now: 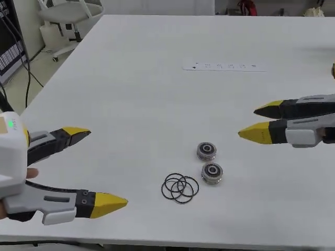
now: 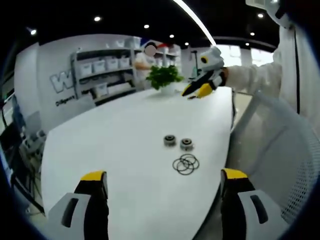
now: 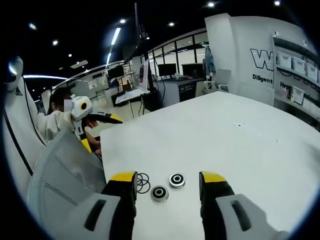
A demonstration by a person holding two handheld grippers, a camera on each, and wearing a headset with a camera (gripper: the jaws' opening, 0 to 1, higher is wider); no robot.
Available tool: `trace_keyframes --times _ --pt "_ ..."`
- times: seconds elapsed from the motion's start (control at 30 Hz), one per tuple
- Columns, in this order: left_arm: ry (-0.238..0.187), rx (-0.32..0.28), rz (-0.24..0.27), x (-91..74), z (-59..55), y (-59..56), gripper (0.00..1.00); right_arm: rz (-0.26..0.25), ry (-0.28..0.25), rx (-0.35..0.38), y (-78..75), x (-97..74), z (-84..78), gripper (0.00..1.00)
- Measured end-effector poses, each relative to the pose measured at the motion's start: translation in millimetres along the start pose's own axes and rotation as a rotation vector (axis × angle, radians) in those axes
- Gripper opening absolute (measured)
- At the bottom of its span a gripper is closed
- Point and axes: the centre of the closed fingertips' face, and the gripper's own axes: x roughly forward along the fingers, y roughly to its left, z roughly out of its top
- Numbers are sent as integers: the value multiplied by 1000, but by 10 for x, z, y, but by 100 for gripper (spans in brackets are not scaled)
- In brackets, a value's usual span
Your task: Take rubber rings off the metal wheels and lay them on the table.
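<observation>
Two metal wheels [image 1: 207, 150] [image 1: 212, 172] stand side by side on the white table [image 1: 136, 89]. Just left of them lies a small pile of thin black rubber rings [image 1: 180, 187]. My left gripper [image 1: 107, 167] hovers open at the near left, well apart from them and holding nothing. My right gripper [image 1: 247, 122] is open to the right of the wheels, above the table, also holding nothing. In the left gripper view the wheels [image 2: 178, 142] and rings [image 2: 185, 164] lie ahead of the open left gripper [image 2: 164, 175]. In the right gripper view the wheels [image 3: 168, 186] and rings [image 3: 142, 182] sit between the open jaws of the right gripper [image 3: 168, 177].
A flat white strip [image 1: 225, 66] lies on the table farther back. An office chair [image 1: 68, 15] stands beyond the far left corner. The table's near edge runs just below the rings. A mesh chair back [image 3: 55, 175] is beside the table, and a potted plant [image 2: 164, 76] stands at one end.
</observation>
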Motion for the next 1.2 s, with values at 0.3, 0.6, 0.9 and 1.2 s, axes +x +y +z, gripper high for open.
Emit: trace_keyframes --times 0.3,0.6,0.9,1.2 --pt "-11 -19 15 -35 13 13 99 -60 -67 23 -113 -302 -36 58" --pt "-8 -41 28 -56 -46 18 100 -83 -139 53 -83 -499 -133 65" --pt "-13 -73 41 -77 -121 25 100 -118 -179 52 15 -613 -265 75" --pt "-12 -109 60 -104 -228 61 100 -130 -141 88 95 -601 -576 85"
